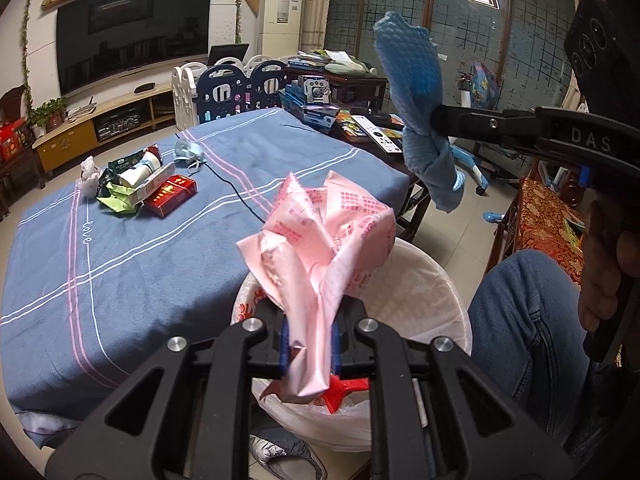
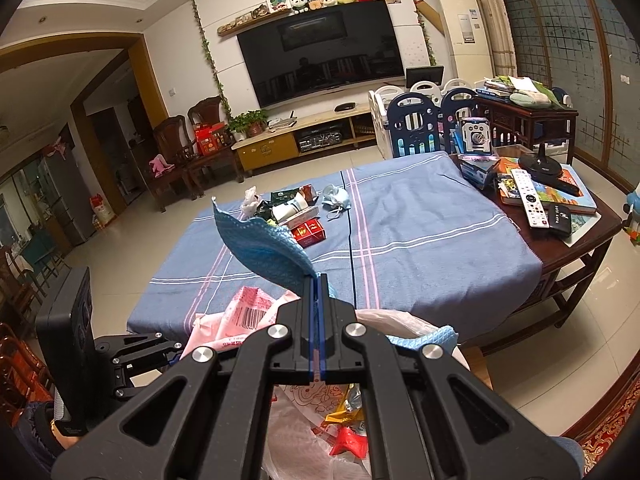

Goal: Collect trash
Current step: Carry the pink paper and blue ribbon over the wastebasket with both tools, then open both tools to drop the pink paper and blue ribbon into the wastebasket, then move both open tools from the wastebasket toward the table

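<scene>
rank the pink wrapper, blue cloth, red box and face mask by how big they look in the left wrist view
1. pink wrapper, though it is nearest the camera
2. blue cloth
3. red box
4. face mask, close to the box, so unsure

Dim indoor light, sharp focus, strong fisheye edge warping.

Below my left gripper (image 1: 310,344) stands the bin (image 1: 424,276), beside the table (image 1: 160,264). My right gripper (image 1: 434,120) is at two o'clock. The trash pile (image 1: 140,184) lies at ten o'clock.
</scene>
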Motion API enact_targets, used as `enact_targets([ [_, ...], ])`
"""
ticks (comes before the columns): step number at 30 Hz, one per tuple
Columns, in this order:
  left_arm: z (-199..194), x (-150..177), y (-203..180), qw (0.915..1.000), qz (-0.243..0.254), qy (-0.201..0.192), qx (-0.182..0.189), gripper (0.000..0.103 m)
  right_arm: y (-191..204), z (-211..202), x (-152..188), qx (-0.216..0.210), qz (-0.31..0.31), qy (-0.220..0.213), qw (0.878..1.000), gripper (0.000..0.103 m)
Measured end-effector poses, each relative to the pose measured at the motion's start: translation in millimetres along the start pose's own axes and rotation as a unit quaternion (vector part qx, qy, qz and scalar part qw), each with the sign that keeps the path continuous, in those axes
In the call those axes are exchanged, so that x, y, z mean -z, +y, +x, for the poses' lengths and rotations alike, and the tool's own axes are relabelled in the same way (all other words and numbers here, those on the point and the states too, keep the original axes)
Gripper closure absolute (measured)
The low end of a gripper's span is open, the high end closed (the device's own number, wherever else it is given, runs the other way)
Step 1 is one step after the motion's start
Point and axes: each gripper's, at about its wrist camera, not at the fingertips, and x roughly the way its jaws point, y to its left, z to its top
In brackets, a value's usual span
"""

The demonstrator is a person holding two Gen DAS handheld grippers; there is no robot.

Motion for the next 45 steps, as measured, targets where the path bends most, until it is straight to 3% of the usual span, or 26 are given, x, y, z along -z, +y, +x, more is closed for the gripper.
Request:
enact_targets([
  [1, 2, 0, -1, 1.0000, 0.001, 0.005, 0.005, 0.068, 0, 0, 0, 0.003, 0.000, 0.000, 1.000, 0.101],
  [2, 5, 1, -3, 0.9999, 0.007, 0.010, -0.003, 0.036, -1, -1, 1, 0.011, 0.005, -0.001, 1.000, 0.097],
  [4, 2, 1, -9, 0.9989, 0.027, -0.008, -0.037, 0.012, -7, -2, 1, 0.021, 0.023, -0.006, 1.000, 0.076],
  [5, -1, 1, -11, 0.9983, 0.033, -0.017, -0.045, 0.012, -10, -3, 0, 0.023, 0.030, -0.010, 0.999, 0.061],
  [6, -4, 0, -11, 0.9979, 0.035, -0.024, -0.050, 0.011, -13, -6, 0, 0.025, 0.037, -0.018, 0.999, 0.055],
  [8, -8, -2, -7, 0.9974, 0.023, -0.036, -0.059, 0.005, -16, -8, -2, 0.027, 0.040, -0.022, 0.999, 0.055],
  [16, -23, -9, 30, 0.9877, -0.053, -0.068, -0.130, 0.004, -13, -6, -2, 0.024, 0.034, -0.016, 0.999, 0.055],
  [20, -29, -9, 49, 0.9761, -0.085, -0.071, -0.187, 0.003, -5, -1, 1, 0.014, 0.026, -0.008, 1.000, 0.054],
  [27, -33, -2, 82, 0.9588, -0.142, -0.047, -0.242, 0.003, 19, 4, 5, 0.003, -0.016, 0.001, 1.000, 0.052],
  [31, -39, 0, 93, 0.9548, -0.165, -0.049, -0.242, 0.003, 25, 6, 6, 0.004, -0.025, 0.002, 1.000, 0.051],
  [45, -39, 1, 88, 0.9585, -0.160, -0.046, -0.231, 0.003, 19, 9, 6, 0.007, -0.011, 0.006, 1.000, 0.051],
])
